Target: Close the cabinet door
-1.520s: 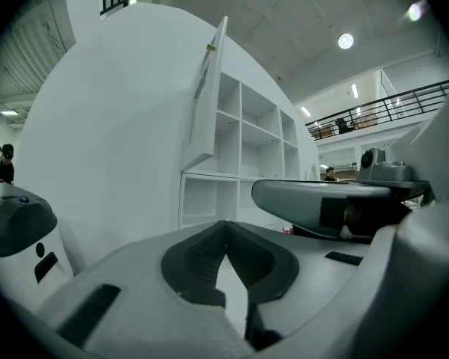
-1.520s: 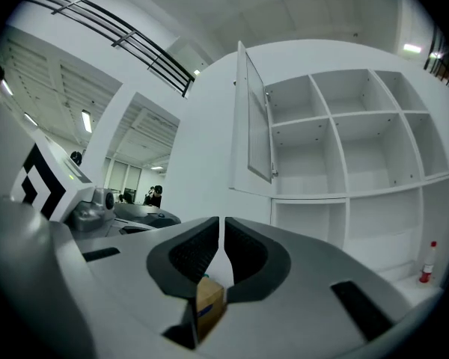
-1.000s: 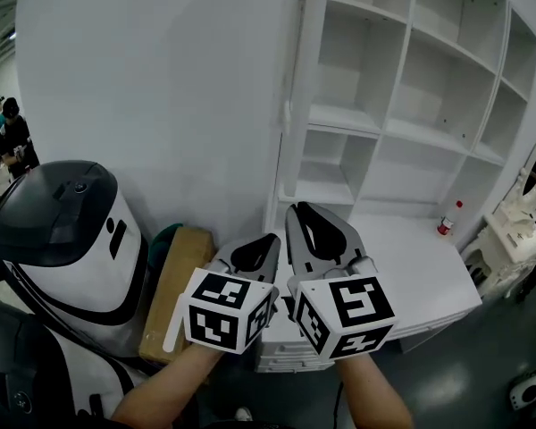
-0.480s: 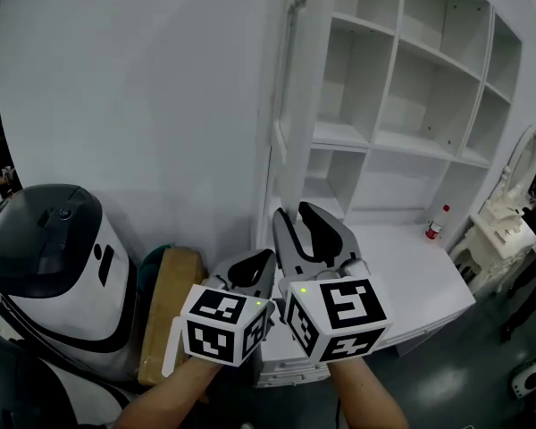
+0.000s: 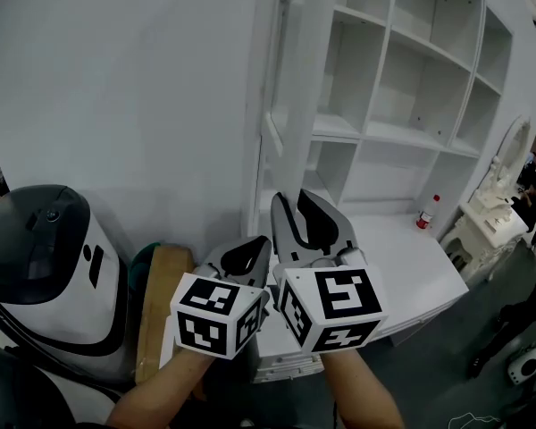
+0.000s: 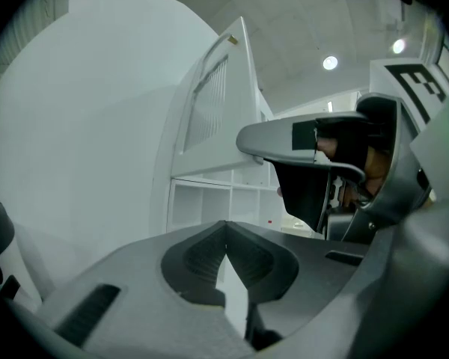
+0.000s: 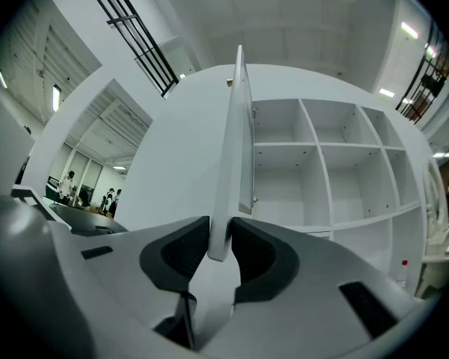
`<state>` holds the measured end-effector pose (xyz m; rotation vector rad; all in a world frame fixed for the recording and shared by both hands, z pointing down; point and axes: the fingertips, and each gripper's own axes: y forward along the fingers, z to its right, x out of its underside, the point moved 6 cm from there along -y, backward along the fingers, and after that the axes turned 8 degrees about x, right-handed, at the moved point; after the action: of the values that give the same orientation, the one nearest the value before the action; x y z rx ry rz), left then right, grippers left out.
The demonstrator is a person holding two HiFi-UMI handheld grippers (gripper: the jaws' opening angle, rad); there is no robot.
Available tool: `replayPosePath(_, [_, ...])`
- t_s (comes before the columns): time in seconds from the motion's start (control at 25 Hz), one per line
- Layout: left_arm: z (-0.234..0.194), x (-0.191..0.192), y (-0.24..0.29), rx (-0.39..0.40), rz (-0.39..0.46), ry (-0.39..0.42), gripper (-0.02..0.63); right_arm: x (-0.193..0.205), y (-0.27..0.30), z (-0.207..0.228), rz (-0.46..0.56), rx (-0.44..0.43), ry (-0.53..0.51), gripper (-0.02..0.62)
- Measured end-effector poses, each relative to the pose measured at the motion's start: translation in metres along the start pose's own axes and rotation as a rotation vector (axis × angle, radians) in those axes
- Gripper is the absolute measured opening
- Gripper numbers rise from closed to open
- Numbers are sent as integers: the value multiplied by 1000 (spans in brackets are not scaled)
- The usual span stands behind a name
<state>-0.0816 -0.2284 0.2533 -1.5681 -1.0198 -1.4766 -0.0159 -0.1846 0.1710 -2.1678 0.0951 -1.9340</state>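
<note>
Pinching the lower corner of the door [image 7: 237,155] with my right gripper [image 7: 219,239], jaws just closed down onto its edge. The door's swung wide open, edge-on to me, left of the shelves [image 7: 337,170]. It looks like a stiff, light, slick painted panel, so I'd hold this free edge and swing it gently. My left gripper [image 6: 224,238] is closed with nothing in it.

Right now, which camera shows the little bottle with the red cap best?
The head view: the bottle stands upright on the white counter, cap and body both clear. The two gripper views show at most a tiny red speck of it.
</note>
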Motion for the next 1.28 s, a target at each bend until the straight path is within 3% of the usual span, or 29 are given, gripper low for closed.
replayPosePath(0.64, [10, -1, 13, 32, 4, 14, 12, 2, -5, 31, 8, 18, 49, 87])
replayPosePath(1.28, [30, 1, 52, 31, -5, 30, 12, 6, -7, 65, 23, -29, 70, 83])
